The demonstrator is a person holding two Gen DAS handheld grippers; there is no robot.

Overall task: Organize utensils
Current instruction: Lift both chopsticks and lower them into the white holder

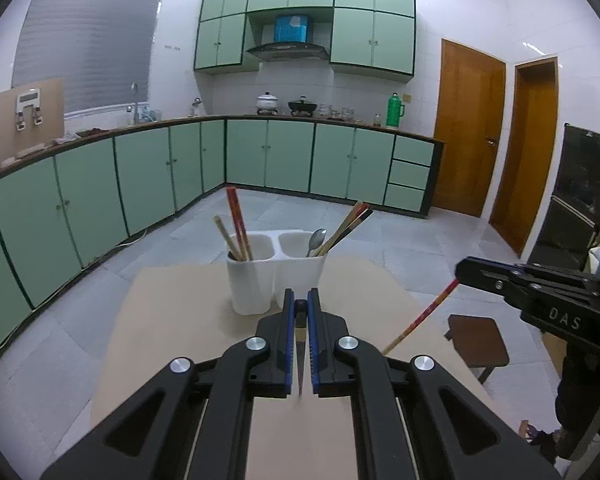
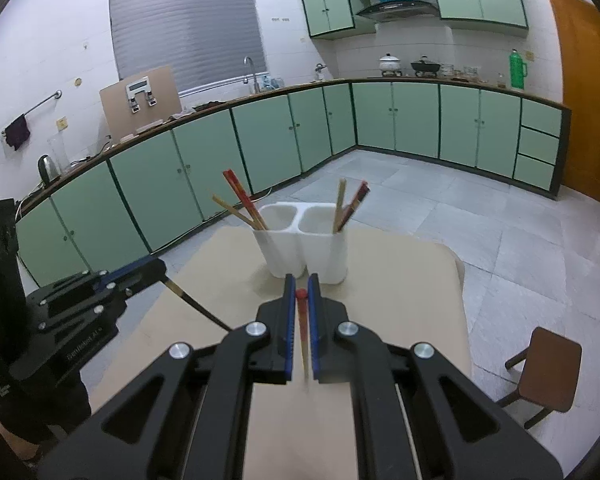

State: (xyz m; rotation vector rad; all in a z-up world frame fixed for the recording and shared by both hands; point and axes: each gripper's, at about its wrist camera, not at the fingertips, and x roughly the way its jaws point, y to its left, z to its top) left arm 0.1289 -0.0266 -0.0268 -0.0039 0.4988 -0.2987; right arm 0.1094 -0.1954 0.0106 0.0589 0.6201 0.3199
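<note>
Left gripper [image 1: 301, 304]: jaws closed on a dark chopstick [image 1: 300, 354], its long axis along the fingers, dark blunt end forward toward the holder [image 1: 274, 276]. Right gripper [image 2: 301, 289]: jaws closed on a red chopstick [image 2: 303, 332], red end forward, pale tip trailing back. Both are held above the tan table [image 1: 172, 312], near the holder. The holder is white, smooth, twin-cupped; more chopsticks [image 1: 236, 226] are seen leaning outward in both cups, with a metal spoon [image 1: 317, 240] in the right one.
</note>
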